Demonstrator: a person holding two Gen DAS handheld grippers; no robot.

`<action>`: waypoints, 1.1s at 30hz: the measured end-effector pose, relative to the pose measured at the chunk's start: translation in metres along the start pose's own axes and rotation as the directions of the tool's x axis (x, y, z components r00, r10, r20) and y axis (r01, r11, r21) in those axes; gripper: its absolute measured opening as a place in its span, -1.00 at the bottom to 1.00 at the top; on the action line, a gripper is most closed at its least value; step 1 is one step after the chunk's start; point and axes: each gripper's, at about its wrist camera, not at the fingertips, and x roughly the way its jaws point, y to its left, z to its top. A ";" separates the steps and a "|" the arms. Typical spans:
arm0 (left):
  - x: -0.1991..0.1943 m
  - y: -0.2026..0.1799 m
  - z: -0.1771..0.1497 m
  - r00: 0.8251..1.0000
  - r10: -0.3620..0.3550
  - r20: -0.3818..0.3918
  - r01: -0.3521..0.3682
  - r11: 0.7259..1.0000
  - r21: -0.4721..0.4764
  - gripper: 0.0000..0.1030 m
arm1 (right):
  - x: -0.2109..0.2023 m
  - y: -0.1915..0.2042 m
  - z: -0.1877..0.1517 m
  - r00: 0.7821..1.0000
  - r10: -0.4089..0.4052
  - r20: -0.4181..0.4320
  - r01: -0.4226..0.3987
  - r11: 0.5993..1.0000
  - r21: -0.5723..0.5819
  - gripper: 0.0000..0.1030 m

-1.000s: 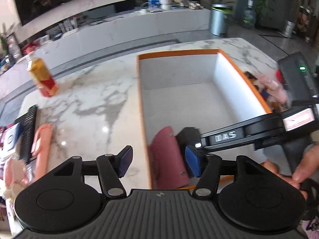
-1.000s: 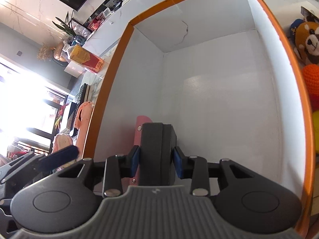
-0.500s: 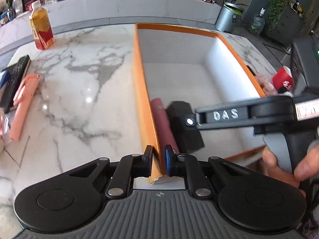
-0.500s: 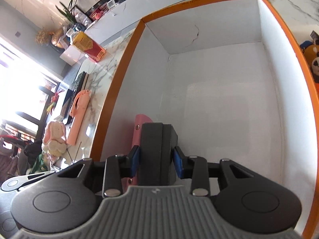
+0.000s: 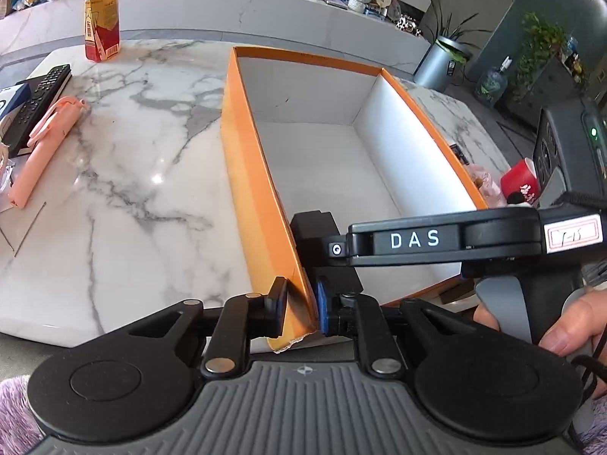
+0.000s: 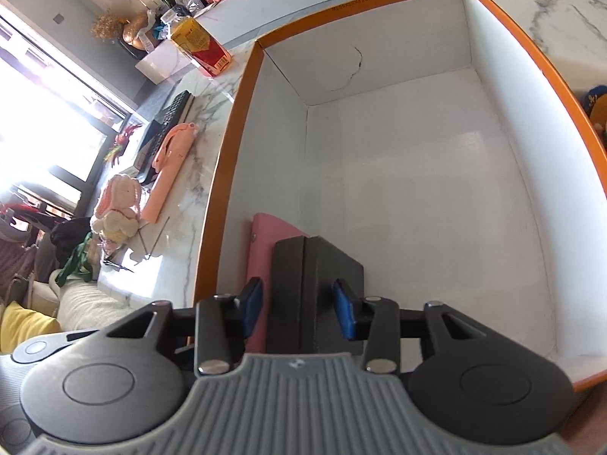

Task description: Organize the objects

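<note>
Marble table [image 5: 125, 174], clamped orange box [image 5: 261, 204]

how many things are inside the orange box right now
2. A pink wallet stands against the wall of the orange box near one corner, and a black case stands beside it, between the right gripper's open jaws. Something could be hidden behind the gripper.

Both grippers are black with grey ribbed bodies, silver pivot screws and blue-padded jaws; one arm reads "DAS".
</note>
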 end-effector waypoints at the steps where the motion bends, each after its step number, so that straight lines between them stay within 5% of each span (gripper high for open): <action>1: -0.002 0.001 0.000 1.000 -0.005 0.009 0.005 1.000 -0.006 -0.64 | -0.001 0.000 -0.001 1.000 -0.002 0.003 0.002 1.000 0.003 -0.03; 7: -0.004 0.001 -0.002 1.000 -0.008 0.021 0.009 1.000 -0.005 -0.65 | -0.004 0.000 -0.004 1.000 -0.007 0.020 0.007 1.000 -0.005 -0.06; 9: -0.004 0.000 -0.003 1.000 0.000 0.024 0.000 1.000 0.001 -0.70 | -0.002 0.001 -0.005 1.000 -0.012 0.019 0.012 1.000 -0.016 -0.15; 10: -0.004 0.000 -0.003 1.000 0.001 0.025 -0.001 1.000 0.002 -0.71 | -0.001 0.002 -0.005 1.000 -0.015 0.009 0.015 1.000 -0.021 -0.37; 23: -0.005 0.001 -0.005 1.000 -0.006 0.030 0.006 1.000 0.000 -0.71 | 0.000 0.012 -0.003 0.993 -0.018 -0.117 0.004 0.992 -0.126 -0.38; 33: -0.005 0.002 -0.006 0.999 -0.018 0.028 0.018 1.000 -0.006 -0.71 | 0.003 0.015 -0.006 0.995 -0.047 -0.084 0.031 0.982 -0.186 -0.14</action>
